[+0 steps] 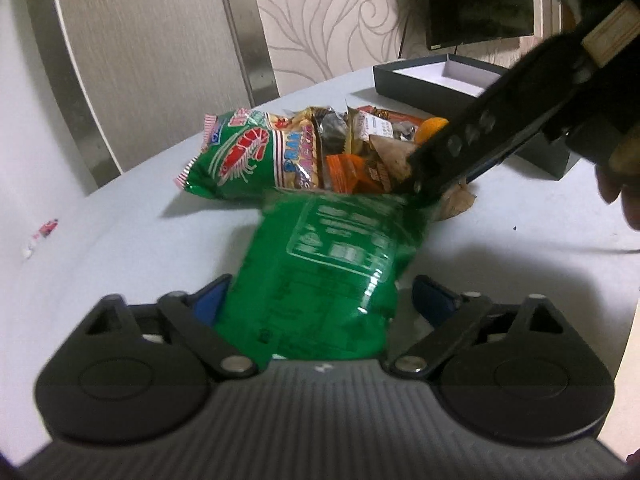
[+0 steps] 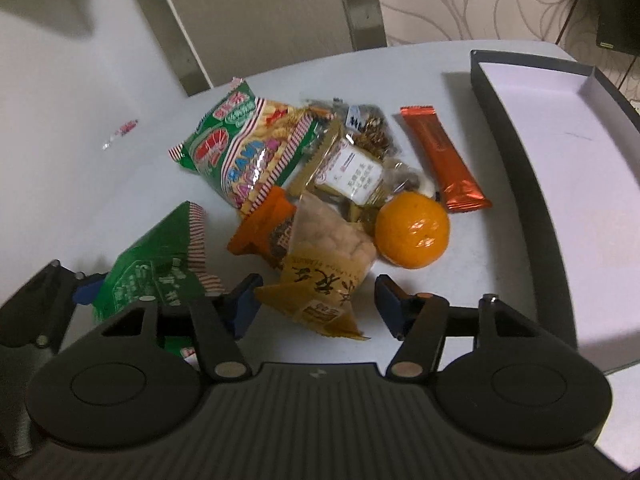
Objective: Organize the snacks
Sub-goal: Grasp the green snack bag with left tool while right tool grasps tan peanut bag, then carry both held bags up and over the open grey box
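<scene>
My left gripper (image 1: 320, 298) is shut on a green snack bag (image 1: 328, 264), held back side up above the white table (image 1: 120, 248); the bag also shows in the right wrist view (image 2: 156, 264). My right gripper (image 2: 316, 300) is open, its fingers either side of a yellow clear-topped cracker packet (image 2: 324, 272). In the left wrist view its black finger (image 1: 472, 140) reaches into the snack pile. The pile holds a green prawn cracker bag (image 2: 240, 144), an orange packet (image 2: 264, 228), a mandarin (image 2: 412, 230) and an orange bar (image 2: 444, 160).
An open dark box with a white inside (image 2: 568, 152) lies on the right of the table. A chair back (image 1: 152, 60) stands behind the table. A small wrapper (image 2: 120, 132) lies far left. A dark screen (image 1: 476, 0) hangs on the wall.
</scene>
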A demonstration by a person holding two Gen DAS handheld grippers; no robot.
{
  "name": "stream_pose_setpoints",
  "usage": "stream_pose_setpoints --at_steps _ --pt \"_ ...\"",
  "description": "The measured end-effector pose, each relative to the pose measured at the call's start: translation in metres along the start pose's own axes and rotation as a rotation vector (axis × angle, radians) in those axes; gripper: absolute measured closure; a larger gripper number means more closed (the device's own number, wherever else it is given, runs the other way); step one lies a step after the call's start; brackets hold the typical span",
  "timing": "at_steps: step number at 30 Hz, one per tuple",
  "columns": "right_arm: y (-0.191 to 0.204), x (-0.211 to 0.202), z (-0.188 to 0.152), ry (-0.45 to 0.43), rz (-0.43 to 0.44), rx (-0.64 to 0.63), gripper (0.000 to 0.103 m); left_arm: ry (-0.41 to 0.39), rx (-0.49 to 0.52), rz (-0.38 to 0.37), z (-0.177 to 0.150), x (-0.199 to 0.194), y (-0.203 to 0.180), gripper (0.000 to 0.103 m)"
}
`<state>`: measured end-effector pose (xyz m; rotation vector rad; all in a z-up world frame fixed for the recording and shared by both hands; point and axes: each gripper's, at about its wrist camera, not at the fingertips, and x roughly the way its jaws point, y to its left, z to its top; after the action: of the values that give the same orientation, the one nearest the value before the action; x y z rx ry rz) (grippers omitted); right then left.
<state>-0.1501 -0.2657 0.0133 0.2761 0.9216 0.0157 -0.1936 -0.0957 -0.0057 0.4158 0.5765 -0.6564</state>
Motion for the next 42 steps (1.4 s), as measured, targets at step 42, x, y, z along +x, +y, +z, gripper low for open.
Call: stream_pose_setpoints --at_steps 42 --pt "0.022 -0.096 -0.029 -0.077 0.004 -0.150 0.059 -0.099 -0.109 0.000 0.032 -0.027 0.012 0.040"
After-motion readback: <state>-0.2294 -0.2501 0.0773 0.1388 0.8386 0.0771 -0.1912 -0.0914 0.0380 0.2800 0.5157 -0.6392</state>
